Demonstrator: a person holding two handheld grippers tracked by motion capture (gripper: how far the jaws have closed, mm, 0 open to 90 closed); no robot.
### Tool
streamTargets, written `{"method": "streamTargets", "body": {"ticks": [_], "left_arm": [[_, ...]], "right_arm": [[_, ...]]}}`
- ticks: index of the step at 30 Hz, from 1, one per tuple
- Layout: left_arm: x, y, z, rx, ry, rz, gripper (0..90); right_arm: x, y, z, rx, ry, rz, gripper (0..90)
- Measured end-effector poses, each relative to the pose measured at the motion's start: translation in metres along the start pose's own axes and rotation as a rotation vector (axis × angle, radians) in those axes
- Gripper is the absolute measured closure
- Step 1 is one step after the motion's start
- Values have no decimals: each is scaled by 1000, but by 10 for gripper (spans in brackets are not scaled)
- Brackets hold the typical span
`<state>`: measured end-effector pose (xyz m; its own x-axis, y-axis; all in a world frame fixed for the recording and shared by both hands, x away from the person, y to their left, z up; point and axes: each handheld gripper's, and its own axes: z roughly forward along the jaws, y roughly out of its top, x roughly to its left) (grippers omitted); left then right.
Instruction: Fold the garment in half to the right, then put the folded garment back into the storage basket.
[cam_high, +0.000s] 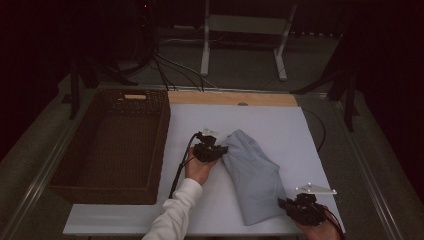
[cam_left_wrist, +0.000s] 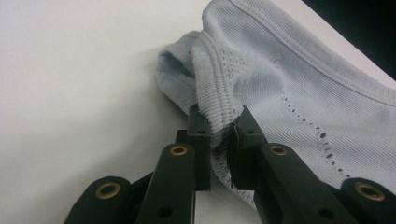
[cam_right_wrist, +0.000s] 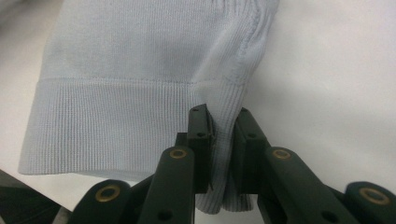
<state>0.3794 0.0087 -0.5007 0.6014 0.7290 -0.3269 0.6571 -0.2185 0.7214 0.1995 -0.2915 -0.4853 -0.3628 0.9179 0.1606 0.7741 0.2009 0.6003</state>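
Left gripper (cam_high: 218, 150): black body, matte, small pale plate on top, black cable trailing back past the hand. Left hand (cam_high: 199, 169) bare, white long sleeve (cam_high: 172, 215) with ribbed cuff at the wrist. Right gripper (cam_high: 286, 204): same black body, grey three-cornered plate (cam_high: 316, 189) on top with small dots at the corners, dark cable with a reddish strand by the wrist. Right hand (cam_high: 320, 231) mostly cut off at the frame's edge. Close up, the fingers (cam_left_wrist: 200, 140) are black, flat-sided, squared tips, on thick rounded black link arms. Brass-coloured ringed pivot holes (cam_left_wrist: 179, 150) on each link, plus plain unlined holes lower down. Same build in the right gripper view: fingers (cam_right_wrist: 201, 140), brass rings (cam_right_wrist: 178, 153).
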Motion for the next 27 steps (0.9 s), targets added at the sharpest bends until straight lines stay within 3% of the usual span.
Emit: {"method": "streamTargets", "body": {"ticks": [20,27], "left_arm": [[-4,11,-13,-6,4,25,816],[-5,17,-19,-11,9,37,816]], "right_arm": [[4,3,-2,-47,31,29,805],[7,8,-4,-65,73,66,806]]}}
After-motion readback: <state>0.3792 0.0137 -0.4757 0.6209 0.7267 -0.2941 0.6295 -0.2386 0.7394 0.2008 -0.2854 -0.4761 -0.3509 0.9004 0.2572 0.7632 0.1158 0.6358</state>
